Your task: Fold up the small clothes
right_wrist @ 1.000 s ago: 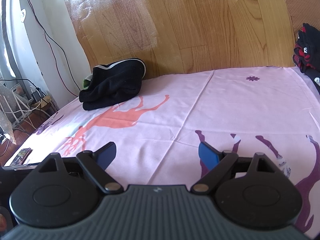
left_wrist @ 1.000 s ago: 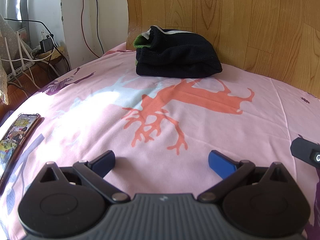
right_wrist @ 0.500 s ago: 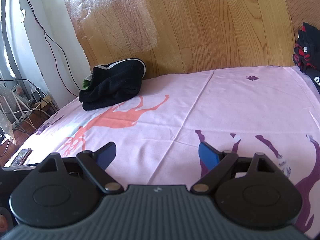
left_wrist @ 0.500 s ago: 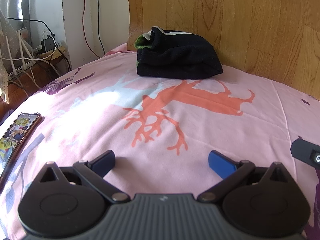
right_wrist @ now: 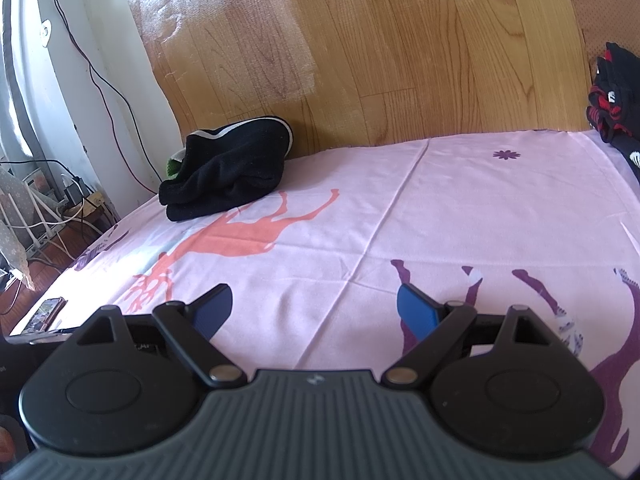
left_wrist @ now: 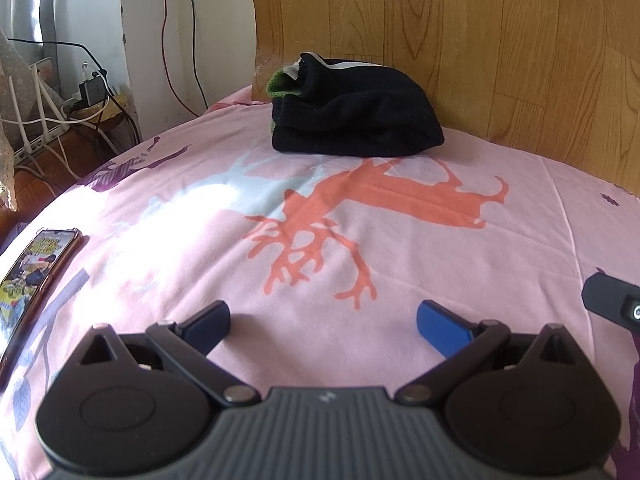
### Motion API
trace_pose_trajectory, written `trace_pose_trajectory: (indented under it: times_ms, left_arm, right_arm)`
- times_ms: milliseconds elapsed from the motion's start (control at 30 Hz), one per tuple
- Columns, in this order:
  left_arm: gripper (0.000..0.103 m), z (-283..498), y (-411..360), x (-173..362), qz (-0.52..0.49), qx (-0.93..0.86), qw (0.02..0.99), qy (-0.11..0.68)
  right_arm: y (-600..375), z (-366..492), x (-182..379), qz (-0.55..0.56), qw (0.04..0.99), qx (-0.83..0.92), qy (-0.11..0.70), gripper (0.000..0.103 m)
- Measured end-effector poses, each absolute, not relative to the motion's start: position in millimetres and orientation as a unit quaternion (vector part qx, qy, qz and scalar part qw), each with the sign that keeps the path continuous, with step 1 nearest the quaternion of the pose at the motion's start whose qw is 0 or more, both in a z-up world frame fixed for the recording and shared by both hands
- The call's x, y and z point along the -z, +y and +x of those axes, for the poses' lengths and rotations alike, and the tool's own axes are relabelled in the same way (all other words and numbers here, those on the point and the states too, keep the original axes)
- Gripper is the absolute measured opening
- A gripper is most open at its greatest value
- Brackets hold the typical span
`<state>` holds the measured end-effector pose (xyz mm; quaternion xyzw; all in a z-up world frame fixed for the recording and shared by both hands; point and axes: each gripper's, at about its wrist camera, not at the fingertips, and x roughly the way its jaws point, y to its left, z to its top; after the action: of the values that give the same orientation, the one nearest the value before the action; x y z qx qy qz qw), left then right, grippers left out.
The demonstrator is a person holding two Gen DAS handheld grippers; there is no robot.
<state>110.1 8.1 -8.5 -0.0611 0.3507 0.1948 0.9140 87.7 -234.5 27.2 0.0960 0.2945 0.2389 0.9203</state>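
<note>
A folded pile of black clothes (left_wrist: 354, 118) with a green item under it lies at the far edge of the pink bed sheet (left_wrist: 360, 240), against the wooden headboard; it also shows in the right wrist view (right_wrist: 228, 168). My left gripper (left_wrist: 323, 322) is open and empty, low over the sheet, well short of the pile. My right gripper (right_wrist: 314, 310) is open and empty, over the sheet to the right of the pile. More black and red clothes (right_wrist: 614, 96) lie at the far right.
A phone (left_wrist: 34, 264) lies on the sheet at the left edge. Cables and a power strip (left_wrist: 60, 120) sit on the floor to the left of the bed. The wooden headboard (right_wrist: 400, 52) rises behind the bed. A black part of the other gripper (left_wrist: 612, 300) shows at the right.
The left wrist view has shifted very slightly; the pile sits a little to the right in it. Both grippers stay open and nearly still.
</note>
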Motion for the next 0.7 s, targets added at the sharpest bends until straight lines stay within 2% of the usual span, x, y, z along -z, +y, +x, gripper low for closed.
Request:
trace_pose_trajectory:
  times_ms: [700]
  left_arm:
    - [0.103,107.8,7.6,7.5,-0.057,-0.196,0.912,0.355]
  right_arm:
    - [-231.7,86.4,-27.8,0.087,0.922,-0.246,0.288,0.091]
